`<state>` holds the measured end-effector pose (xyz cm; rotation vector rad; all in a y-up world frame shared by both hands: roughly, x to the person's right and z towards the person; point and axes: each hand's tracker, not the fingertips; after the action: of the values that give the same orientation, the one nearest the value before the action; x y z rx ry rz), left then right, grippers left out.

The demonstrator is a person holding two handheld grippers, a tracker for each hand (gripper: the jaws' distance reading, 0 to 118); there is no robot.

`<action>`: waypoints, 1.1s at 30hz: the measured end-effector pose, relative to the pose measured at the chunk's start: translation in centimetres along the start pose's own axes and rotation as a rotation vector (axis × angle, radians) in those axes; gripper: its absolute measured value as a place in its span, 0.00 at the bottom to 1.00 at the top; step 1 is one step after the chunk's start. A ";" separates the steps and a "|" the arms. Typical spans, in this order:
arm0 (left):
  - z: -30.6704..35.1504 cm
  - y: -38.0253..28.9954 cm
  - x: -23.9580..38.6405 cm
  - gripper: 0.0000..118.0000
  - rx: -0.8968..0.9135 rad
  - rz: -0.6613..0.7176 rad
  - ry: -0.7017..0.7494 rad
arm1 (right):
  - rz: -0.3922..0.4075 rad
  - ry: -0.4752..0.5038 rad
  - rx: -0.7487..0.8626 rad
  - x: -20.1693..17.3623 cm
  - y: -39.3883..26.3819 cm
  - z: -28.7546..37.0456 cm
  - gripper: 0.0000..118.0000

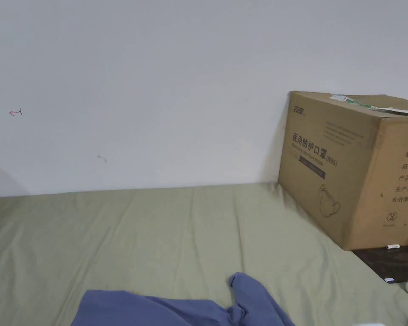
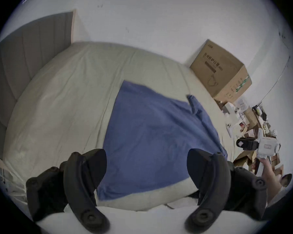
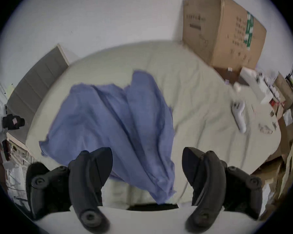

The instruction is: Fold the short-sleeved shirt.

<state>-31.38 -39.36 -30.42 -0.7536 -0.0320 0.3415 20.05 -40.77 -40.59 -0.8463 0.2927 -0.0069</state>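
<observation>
A blue short-sleeved shirt (image 2: 152, 139) lies spread on the pale green bed sheet (image 2: 66, 102), creased along its right side, with one sleeve (image 1: 247, 293) sticking up toward the box. In the head view its far edge (image 1: 156, 312) shows at the bottom. My left gripper (image 2: 146, 160) hovers above the shirt's near part, jaws wide apart and empty. My right gripper (image 3: 146, 158) is open too, over the shirt's rumpled near hem (image 3: 142, 153), which hangs off the bed edge. The right gripper (image 2: 245, 144) also appears farther off in the left gripper view, held by a hand (image 2: 269, 173).
A large cardboard box (image 1: 356, 170) stands against the white wall at the bed's far right corner. White controllers (image 3: 238, 116) and small clutter (image 2: 247, 119) lie beside it along the right side. A grey headboard (image 2: 24, 60) borders the left. The left gripper (image 3: 7, 122) shows at the right gripper view's left edge.
</observation>
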 end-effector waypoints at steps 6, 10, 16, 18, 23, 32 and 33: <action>-2.1 2.2 4.0 0.01 0.033 -0.150 0.033 | -0.048 0.194 0.221 -2.4 2.4 -0.1 0.00; -6.2 4.4 2.9 0.00 -0.011 -0.091 -0.046 | -0.034 0.231 0.219 -3.1 3.6 -2.3 0.00; -17.1 13.2 -1.8 0.00 -0.151 -0.050 -0.011 | -0.020 0.237 0.181 -2.6 5.0 -5.7 0.00; -21.6 16.0 -3.6 0.01 -0.225 -0.049 -0.014 | -0.035 0.213 0.148 -2.1 5.1 -6.7 0.00; -30.4 19.5 -6.8 0.74 -0.257 -0.039 0.045 | -0.081 0.192 0.075 -0.2 5.0 -9.2 0.00; -39.0 16.2 -9.9 0.92 -0.468 -0.097 0.192 | -0.131 0.156 0.015 1.6 4.5 -11.3 0.00; -38.4 16.0 -9.1 0.90 -0.438 -0.191 0.209 | -0.136 0.152 0.011 1.9 4.5 -11.5 0.00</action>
<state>-38.87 -56.96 -68.46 -1.2080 0.0192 0.0694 18.36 -46.50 -51.59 -0.8551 0.3770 -0.2000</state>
